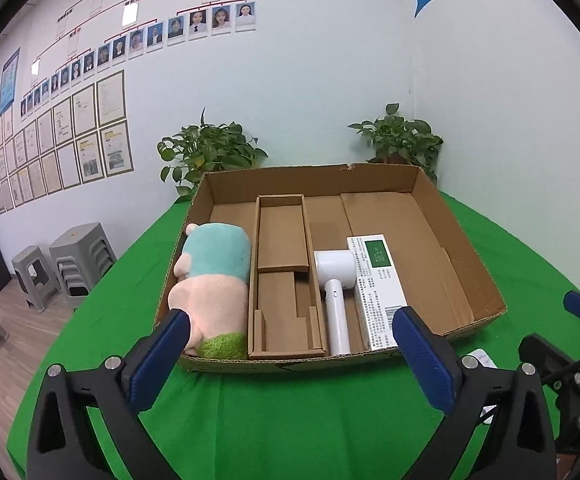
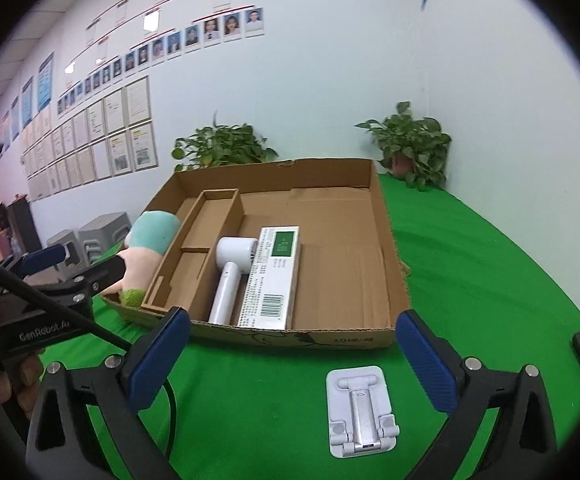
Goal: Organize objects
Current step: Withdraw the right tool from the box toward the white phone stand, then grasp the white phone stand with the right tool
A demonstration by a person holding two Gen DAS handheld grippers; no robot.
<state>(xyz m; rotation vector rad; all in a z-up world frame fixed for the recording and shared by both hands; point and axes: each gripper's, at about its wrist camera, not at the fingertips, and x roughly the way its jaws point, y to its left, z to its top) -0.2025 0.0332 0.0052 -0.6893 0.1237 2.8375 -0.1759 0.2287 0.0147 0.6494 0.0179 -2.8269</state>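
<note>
With right gripper (image 2: 292,344) spread wide above the stand (image 2: 362,416) on the tabletop (image 2: 490,280), and left gripper (image 1: 290,340) equally apart: lower squarely, pinch long edges, lift into box (image 2: 382,220).

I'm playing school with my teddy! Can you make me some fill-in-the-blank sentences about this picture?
1. The plush toy lies inside the cardboard ____.
2. The hair dryer lies right beside a white and green ____.
3. The phone stand lies outside, on the ____ cloth.
4. Both the left hand-held gripper and the right hand-held gripper are ____ and hold nothing.

Missing words: box; carton; green; open
</note>
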